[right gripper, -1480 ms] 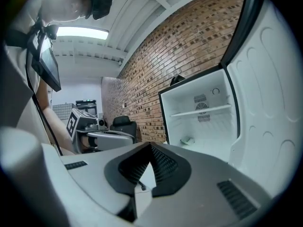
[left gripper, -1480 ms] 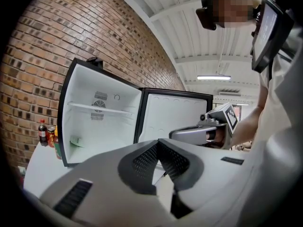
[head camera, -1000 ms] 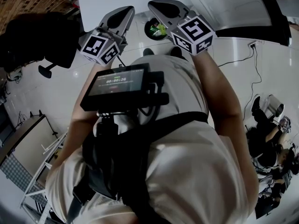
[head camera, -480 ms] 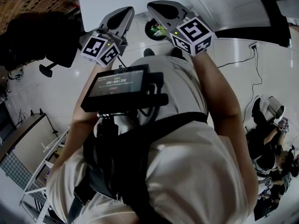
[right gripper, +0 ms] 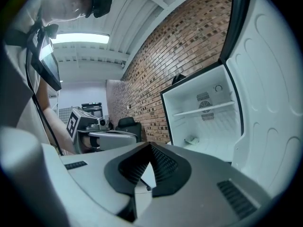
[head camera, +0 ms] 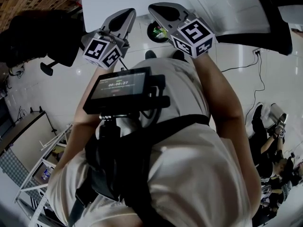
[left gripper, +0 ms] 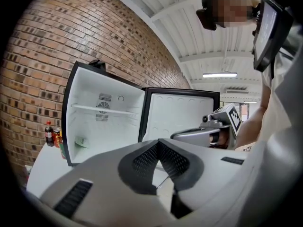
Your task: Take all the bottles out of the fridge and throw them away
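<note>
1. the left gripper (left gripper: 157, 144), grey moulded plastic with a black-and-white marker cube, has its jaws pressed together tip to tip, with nothing between the ribbed black pads
2. the right gripper (right gripper: 150, 146), of the same grey make, also has its jaws closed on each other and holds nothing
3. the two grippers sit side by side, near each other but apart, both pointing roughly level at the small fridge with a black frame and white lining (left gripper: 102, 122)
4. the open fridge cabinet lies ahead of the left jaws and a little to their left, and ahead and to the right of the right jaws
5. the white-lined fridge door (left gripper: 180, 116) is swung wide, beyond the left jaws and close on the right side of the right jaws
6. two small bottles (left gripper: 49, 135), one dark with a red cap and one reddish-orange, stand outside the fridge, just beside its left wall, far to the left of the left jaws, against the red-brown brick wall (left gripper: 57, 46)
7. a small pale object (left gripper: 81, 142) lies on the cabinet floor beyond the jaws, under the single white shelf (left gripper: 102, 110); it is too small to identify
8. in the head view a round dark bin with green contents (head camera: 158, 30) stands on the pale floor, below and between the two pairs of jaws
</note>
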The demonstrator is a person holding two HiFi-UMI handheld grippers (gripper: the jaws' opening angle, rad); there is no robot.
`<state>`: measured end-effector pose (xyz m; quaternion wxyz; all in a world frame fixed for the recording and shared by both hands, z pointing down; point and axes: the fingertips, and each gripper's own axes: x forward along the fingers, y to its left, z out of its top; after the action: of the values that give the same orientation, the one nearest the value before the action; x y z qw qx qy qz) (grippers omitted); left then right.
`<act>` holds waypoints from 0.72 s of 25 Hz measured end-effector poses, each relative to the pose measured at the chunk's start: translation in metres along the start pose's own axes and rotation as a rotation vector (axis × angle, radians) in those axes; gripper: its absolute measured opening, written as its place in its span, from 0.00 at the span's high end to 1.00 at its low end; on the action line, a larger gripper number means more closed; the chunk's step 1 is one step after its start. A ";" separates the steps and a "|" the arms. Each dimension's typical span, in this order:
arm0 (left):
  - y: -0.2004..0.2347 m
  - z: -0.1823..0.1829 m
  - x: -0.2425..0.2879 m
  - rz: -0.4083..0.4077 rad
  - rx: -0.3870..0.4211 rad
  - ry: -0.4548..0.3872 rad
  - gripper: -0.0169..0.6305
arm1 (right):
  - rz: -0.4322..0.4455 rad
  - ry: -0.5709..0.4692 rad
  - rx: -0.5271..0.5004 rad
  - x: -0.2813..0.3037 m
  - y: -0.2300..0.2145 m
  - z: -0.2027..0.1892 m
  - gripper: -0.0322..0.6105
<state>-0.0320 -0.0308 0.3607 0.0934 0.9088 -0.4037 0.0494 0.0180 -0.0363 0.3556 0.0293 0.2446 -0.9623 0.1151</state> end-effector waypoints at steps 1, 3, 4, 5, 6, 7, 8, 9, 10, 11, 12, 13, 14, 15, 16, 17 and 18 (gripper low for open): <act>0.003 0.001 -0.001 0.010 -0.001 0.000 0.96 | 0.007 0.000 -0.001 0.003 0.001 0.001 0.95; 0.006 0.001 -0.003 0.031 -0.011 0.000 0.96 | 0.023 0.005 -0.001 0.004 0.004 -0.001 0.95; 0.005 0.001 -0.003 0.042 -0.023 -0.003 0.96 | 0.033 0.010 0.001 0.003 0.005 -0.003 0.95; 0.004 0.000 -0.002 0.053 -0.033 -0.006 0.96 | 0.043 0.015 0.001 0.002 0.004 -0.005 0.96; 0.004 -0.001 0.000 0.063 -0.034 -0.005 0.96 | 0.054 0.017 0.001 0.002 0.002 -0.006 0.96; 0.005 -0.003 0.002 0.074 -0.028 0.002 0.96 | 0.064 0.018 0.002 0.003 0.000 -0.007 0.96; 0.005 -0.006 0.004 0.086 -0.024 0.014 0.96 | 0.075 0.020 0.007 0.002 -0.002 -0.009 0.95; 0.003 -0.012 0.008 0.100 -0.027 0.028 0.96 | 0.084 0.024 0.014 -0.001 -0.004 -0.013 0.95; -0.001 -0.018 0.012 0.116 -0.036 0.043 0.96 | 0.094 0.030 0.021 -0.007 -0.008 -0.018 0.95; -0.005 -0.026 0.017 0.135 -0.045 0.062 0.96 | 0.104 0.035 0.025 -0.013 -0.011 -0.024 0.96; -0.008 -0.034 0.020 0.158 -0.054 0.082 0.96 | 0.114 0.040 0.027 -0.019 -0.014 -0.029 0.95; -0.007 -0.042 0.022 0.186 -0.069 0.103 0.96 | 0.123 0.043 0.028 -0.023 -0.015 -0.032 0.95; -0.004 -0.050 0.021 0.218 -0.093 0.120 0.95 | 0.130 0.046 0.028 -0.026 -0.015 -0.034 0.95; 0.001 -0.057 0.018 0.251 -0.126 0.131 0.95 | 0.136 0.049 0.028 -0.028 -0.014 -0.036 0.95; 0.008 -0.063 0.015 0.284 -0.165 0.136 0.95 | 0.139 0.054 0.030 -0.030 -0.014 -0.038 0.95; 0.015 -0.067 0.012 0.313 -0.205 0.137 0.95 | 0.140 0.059 0.034 -0.031 -0.014 -0.040 0.95; 0.021 -0.070 0.010 0.337 -0.241 0.135 0.95 | 0.139 0.066 0.040 -0.032 -0.014 -0.042 0.95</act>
<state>-0.0416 -0.0370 0.4334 0.2187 0.8053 -0.5457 0.0763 0.0528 -0.0232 0.3959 0.0479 0.1740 -0.9730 0.1442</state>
